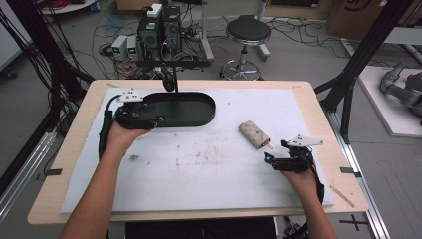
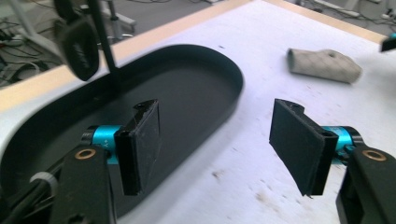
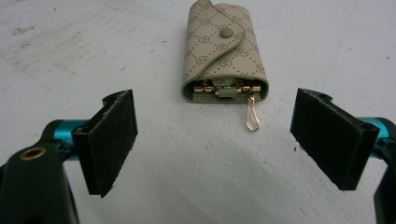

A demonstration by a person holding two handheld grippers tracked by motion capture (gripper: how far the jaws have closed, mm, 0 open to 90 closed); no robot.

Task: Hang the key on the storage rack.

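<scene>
Lying flap-up on the white mat [image 1: 209,174], the beige key case [image 3: 224,51] sits just ahead of the right gripper [image 3: 215,144], whose jaws gape wide and hold nothing; its gold hook [image 3: 252,116] trails toward the jaws. A good pick would likely mean straddling the case across its narrow width and closing on the body, not the hook. The left gripper [image 2: 215,144], equally wide and empty, hovers over the near rim of the black oval tray [image 2: 236,88], probably the destination.

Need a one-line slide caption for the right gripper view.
Open right gripper lined up on a beige monogram key case, gold clip trailing from its near end, on the white mat.
</scene>
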